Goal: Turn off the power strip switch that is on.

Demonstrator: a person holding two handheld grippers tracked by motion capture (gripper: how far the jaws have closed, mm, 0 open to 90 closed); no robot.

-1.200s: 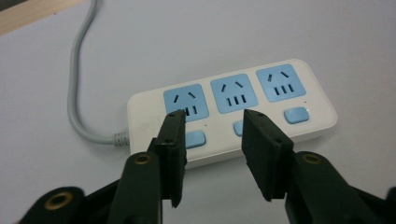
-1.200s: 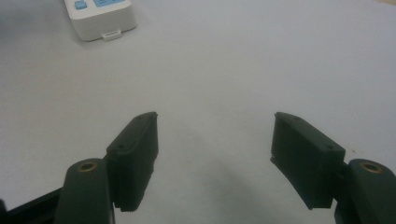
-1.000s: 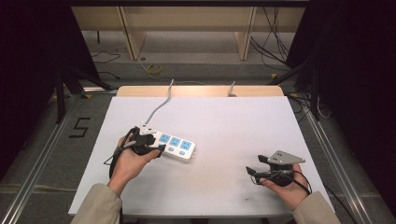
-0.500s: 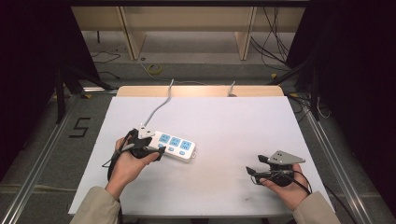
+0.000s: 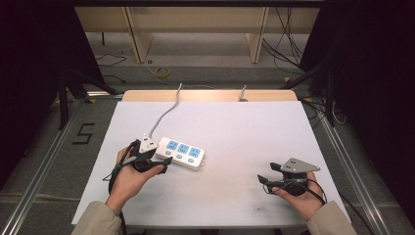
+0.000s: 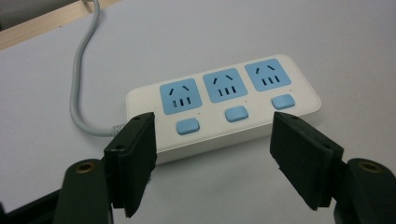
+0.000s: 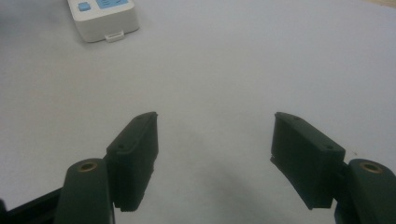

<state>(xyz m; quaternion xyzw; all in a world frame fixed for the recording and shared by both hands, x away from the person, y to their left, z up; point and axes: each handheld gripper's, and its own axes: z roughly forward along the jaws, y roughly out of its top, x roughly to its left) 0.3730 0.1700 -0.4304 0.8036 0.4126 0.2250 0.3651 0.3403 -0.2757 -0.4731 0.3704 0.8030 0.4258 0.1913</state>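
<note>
A white power strip (image 5: 182, 152) with three blue sockets and three blue buttons lies left of centre on the white table (image 5: 244, 132). Its grey cable (image 5: 164, 115) runs to the far edge. My left gripper (image 5: 161, 160) sits at the strip's near left end, open. In the left gripper view the jaws (image 6: 212, 123) stand apart just short of the power strip (image 6: 224, 100), holding nothing. My right gripper (image 5: 264, 180) rests near the front right of the table, open and empty. In the right gripper view (image 7: 215, 119) bare table lies between the jaws, with the strip's end (image 7: 105, 14) far off.
A wooden strip (image 5: 210, 95) lines the table's far edge, where a second grey cable end (image 5: 242, 92) hangs over. Metal rails (image 5: 342, 161) run along both sides. The floor at left bears a "5" mark (image 5: 84, 133), and loose cables (image 5: 288, 44) lie beyond.
My left gripper has drawn back slightly toward the person, staying at the strip's left end. The right gripper and the power strip have not moved.
</note>
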